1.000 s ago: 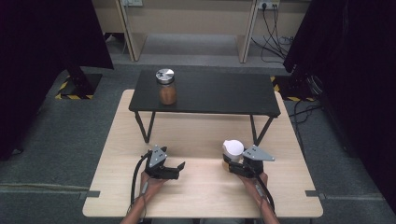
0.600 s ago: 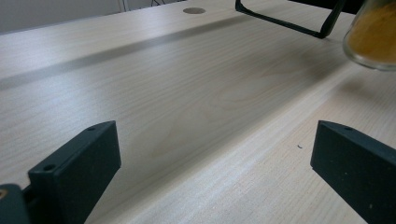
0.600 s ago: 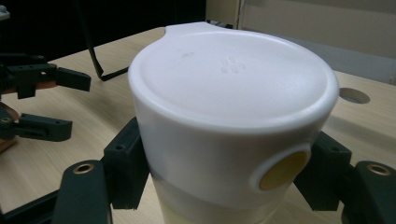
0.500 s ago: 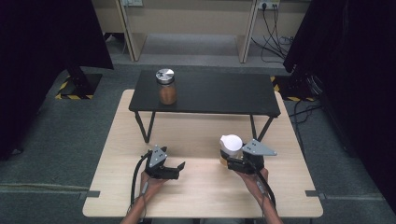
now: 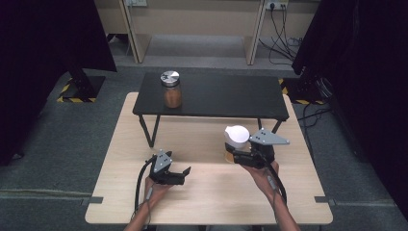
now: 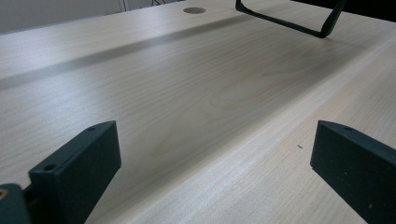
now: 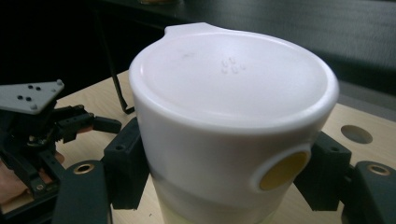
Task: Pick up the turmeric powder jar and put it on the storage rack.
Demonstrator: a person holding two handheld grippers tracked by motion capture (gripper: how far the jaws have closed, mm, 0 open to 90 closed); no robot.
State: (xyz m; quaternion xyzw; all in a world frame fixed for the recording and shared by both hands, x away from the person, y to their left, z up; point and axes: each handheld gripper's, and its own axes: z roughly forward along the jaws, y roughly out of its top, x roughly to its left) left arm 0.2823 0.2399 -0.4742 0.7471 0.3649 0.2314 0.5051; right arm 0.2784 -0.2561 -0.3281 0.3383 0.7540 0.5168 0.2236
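Observation:
A container with a big white cap (image 5: 236,135) (image 7: 233,107) is held upright above the wooden table (image 5: 211,202), right of centre. My right gripper (image 5: 234,158) (image 7: 229,179) is shut on it, its jaws pressing both sides just below the cap. The cap has a round yellow spot on its side, and the body under it looks pale yellow. My left gripper (image 5: 184,175) (image 6: 210,163) rests low on the table at front left, open, with only bare wood between its jaws. It also appears in the right gripper view (image 7: 100,123), at the left.
A low black shelf (image 5: 216,96) on thin legs spans the far half of the table. On its left end stands a jar (image 5: 172,89) with brown contents and a metal lid. One black shelf leg (image 6: 289,23) lies ahead of the left gripper. Grey floor surrounds the table.
My right gripper has lifted the white-capped container a little and carried it slightly toward the shelf. The left gripper has stayed in place.

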